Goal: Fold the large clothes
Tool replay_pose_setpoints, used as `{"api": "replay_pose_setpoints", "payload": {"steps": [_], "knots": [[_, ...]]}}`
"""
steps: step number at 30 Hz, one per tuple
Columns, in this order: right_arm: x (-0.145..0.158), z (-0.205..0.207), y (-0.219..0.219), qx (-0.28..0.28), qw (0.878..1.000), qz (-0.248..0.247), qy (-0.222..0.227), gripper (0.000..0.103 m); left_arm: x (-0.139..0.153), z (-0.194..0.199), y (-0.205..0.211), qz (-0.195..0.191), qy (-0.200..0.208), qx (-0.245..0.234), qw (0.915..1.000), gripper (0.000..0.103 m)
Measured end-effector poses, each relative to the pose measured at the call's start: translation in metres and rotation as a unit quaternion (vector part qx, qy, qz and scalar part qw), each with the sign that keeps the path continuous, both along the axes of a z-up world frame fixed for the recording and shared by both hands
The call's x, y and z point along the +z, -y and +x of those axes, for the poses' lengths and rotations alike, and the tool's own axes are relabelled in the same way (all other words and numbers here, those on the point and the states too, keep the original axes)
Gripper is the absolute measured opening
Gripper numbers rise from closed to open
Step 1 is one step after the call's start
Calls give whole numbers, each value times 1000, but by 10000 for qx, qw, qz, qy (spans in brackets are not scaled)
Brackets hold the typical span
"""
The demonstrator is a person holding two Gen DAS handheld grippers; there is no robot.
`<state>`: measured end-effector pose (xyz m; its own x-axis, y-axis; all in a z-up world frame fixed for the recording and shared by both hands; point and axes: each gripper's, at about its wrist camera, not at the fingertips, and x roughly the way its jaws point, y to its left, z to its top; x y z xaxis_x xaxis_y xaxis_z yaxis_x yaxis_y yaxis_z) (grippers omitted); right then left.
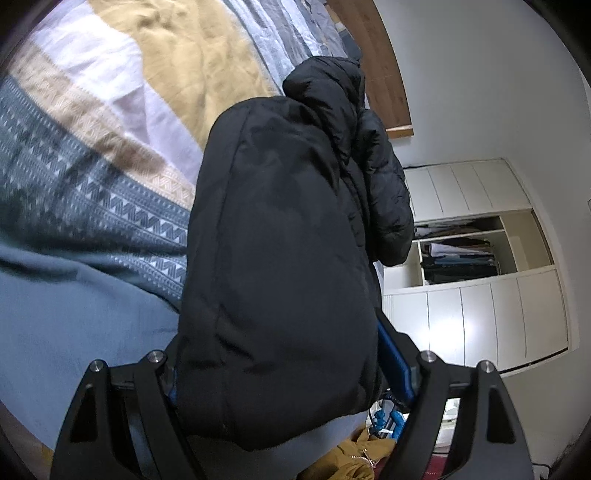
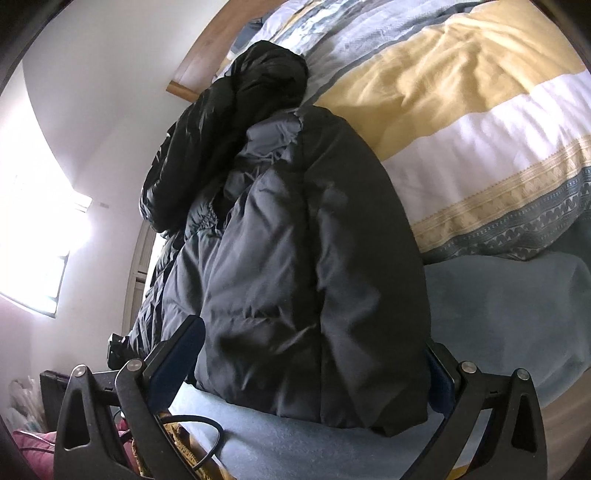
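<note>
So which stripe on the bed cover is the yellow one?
The plain yellow stripe, the wide, wrinkled band between the pale grey stripe and the white stripe.

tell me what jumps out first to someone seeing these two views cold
A bulky black puffer jacket fills the middle of both views, folded into a thick bundle lying on the blue sheet near the edge of the bed. The left gripper and right gripper each stand wide with the bundle between their fingers. Behind it spreads a yellow, white and patterned duvet, and the left view also shows an open white wardrobe.
</note>
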<state>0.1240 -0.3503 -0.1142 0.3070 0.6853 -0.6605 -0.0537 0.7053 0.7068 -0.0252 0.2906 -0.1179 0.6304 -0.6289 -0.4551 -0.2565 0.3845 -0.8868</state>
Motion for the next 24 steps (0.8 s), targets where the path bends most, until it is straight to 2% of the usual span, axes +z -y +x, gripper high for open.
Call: {"api": "replay_pose_setpoints", "payload": {"steps": [4, 7, 10, 12, 13, 14, 15, 17, 20, 24], "knots": [[-3, -1, 1, -33, 10000, -33, -71, 95, 2, 0, 2, 114, 39, 165, 9998, 79], [-7, -3, 2, -53, 9999, 20, -142, 88, 3, 4, 5, 332, -98, 205, 9992, 79], [-8, -5, 1, -21, 9999, 12, -163, 85, 6, 10, 14, 516, -205, 139, 9984, 77], [-8, -5, -1, -9, 9999, 17, -162, 79, 9, 13, 20, 597, -189, 143, 9979, 67], [-8, -5, -2, 10, 9999, 36, -164, 72, 11, 14, 23, 641, -179, 124, 9977, 63], [-8, -5, -3, 45, 9998, 57, -168, 63, 12, 14, 24, 668, -162, 109, 9976, 53], [-7, -5, -6, 110, 9998, 75, -161, 59, 14, 15, 26, 674, -138, 93, 9976, 42], [-5, -5, -10, 213, 9997, 77, -123, 44, 19, 16, 30, 678, -87, 74, 9976, 30], [4, -4, -19, 400, 9991, 100, 43, 30, 29, 20, 33, 700, -75, 94, 9975, 21], [34, 4, -27, 486, 9972, 208, 524, 22, 59, 28, 31, 791, 124, 119, 9967, 14]]}}
